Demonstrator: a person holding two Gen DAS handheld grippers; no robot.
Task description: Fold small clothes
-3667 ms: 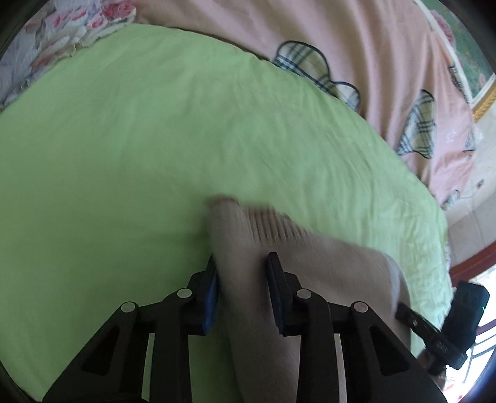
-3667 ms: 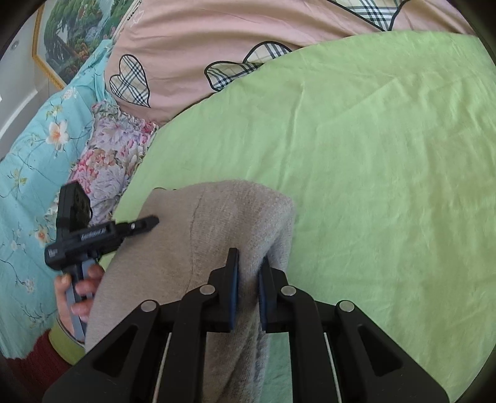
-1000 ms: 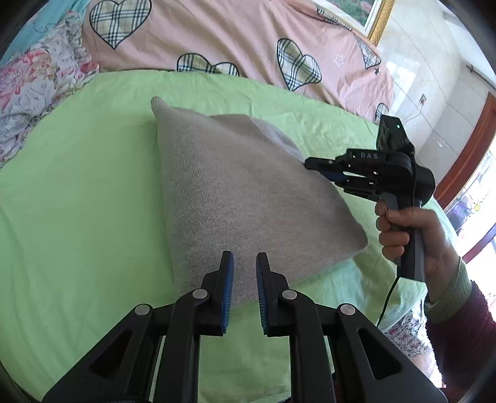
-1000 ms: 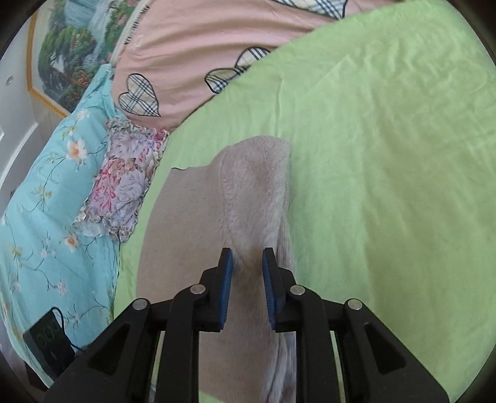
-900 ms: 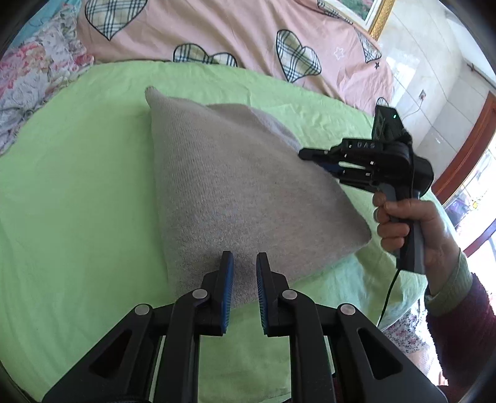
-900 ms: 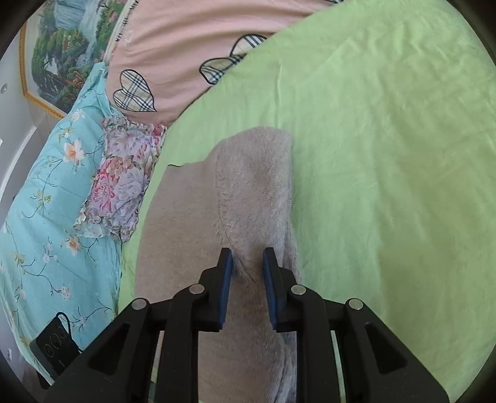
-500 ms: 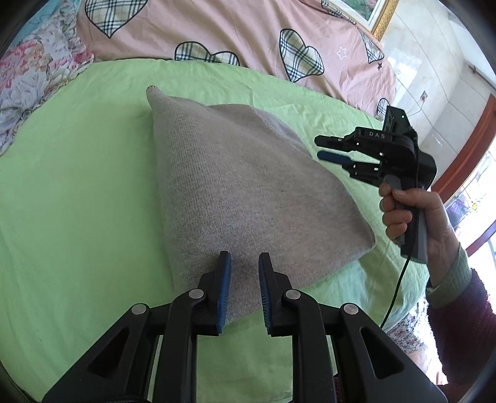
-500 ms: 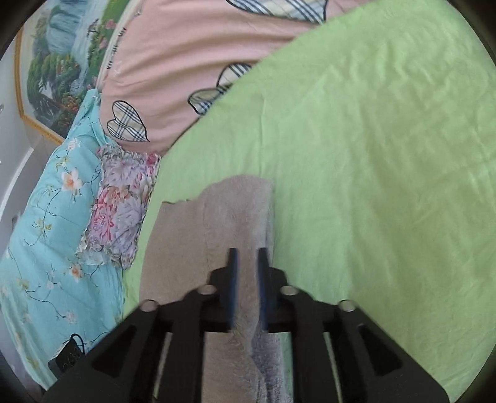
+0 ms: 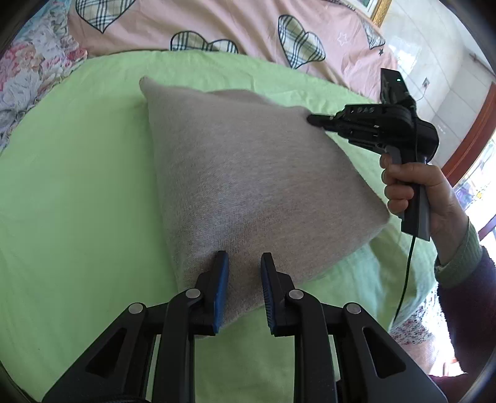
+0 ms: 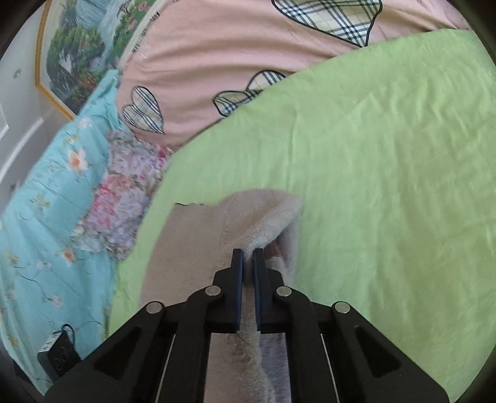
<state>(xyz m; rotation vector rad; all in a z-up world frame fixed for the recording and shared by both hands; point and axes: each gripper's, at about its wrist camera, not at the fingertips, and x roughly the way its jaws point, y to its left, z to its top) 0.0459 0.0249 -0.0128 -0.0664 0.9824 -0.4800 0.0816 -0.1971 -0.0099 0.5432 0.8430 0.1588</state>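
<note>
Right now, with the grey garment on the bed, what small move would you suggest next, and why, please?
Probably close the left gripper on the grey garment: its jaws are parted astride the near edge, while the right gripper already pinches the far edge.

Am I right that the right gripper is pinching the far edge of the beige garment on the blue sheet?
Not quite: the sheet is light green, as the right wrist view shows. The rest holds: the right gripper is shut on the beige garment at its far edge.

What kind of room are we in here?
Most likely a bedroom: a bed under a green sheet, a pink quilt with plaid hearts, and a framed landscape painting on the wall. A folded beige garment lies on the sheet.
</note>
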